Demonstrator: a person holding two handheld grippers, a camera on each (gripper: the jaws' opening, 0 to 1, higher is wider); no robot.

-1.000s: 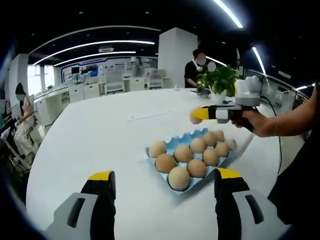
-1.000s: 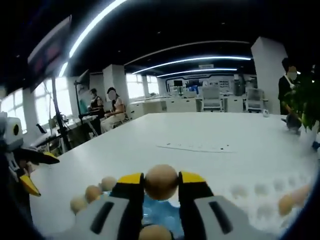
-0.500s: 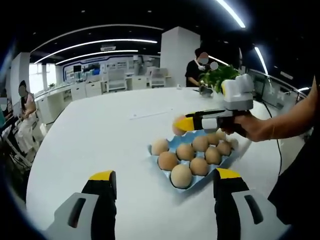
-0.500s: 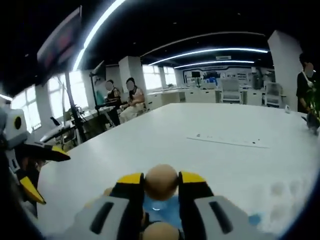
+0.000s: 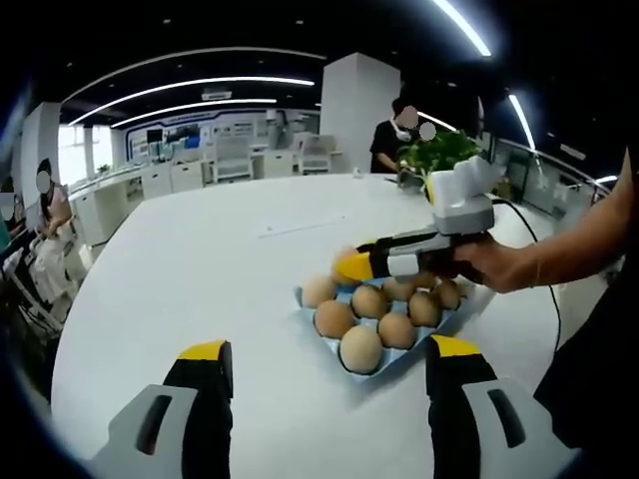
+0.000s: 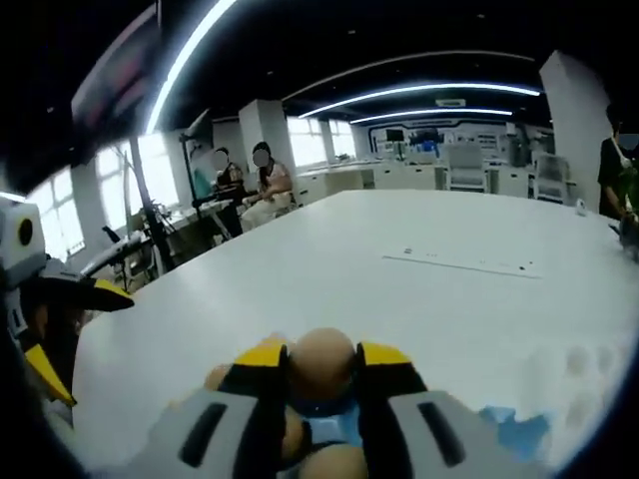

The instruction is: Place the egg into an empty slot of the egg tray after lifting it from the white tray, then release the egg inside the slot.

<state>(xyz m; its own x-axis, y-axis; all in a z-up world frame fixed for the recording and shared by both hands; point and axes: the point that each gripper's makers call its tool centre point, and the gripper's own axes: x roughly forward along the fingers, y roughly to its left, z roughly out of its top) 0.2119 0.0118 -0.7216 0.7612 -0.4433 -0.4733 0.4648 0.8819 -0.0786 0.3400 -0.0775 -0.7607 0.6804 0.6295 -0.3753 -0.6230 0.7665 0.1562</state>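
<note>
White tabletop spreads across the left gripper view, and at the bottom of it the left gripper has its two yellow-tipped jaws standing wide apart with nothing between them. Right of centre sits the egg tray, a pale blue carton with brown eggs in most of its cups — the near-left egg looks the largest. Above the tray's far-left corner the right gripper reaches in from the right, held in a person's hand, its yellow tips pointing left; the egg it carries shows there as a blurred pale shape at the tips, just over the carton's edge. A potted green plant stands on the table behind the hand, and a person in dark clothes is beyond it by a white pillar. In the right gripper view, the left gripper's yellow tips show at the far left edge. At bottom centre the right gripper's jaws are clamped on the egg, one yellow tip on each side of it, with blue carton and other eggs just below and beside the jaws. Two seated people are at desks in the background — too small to tell more.
</note>
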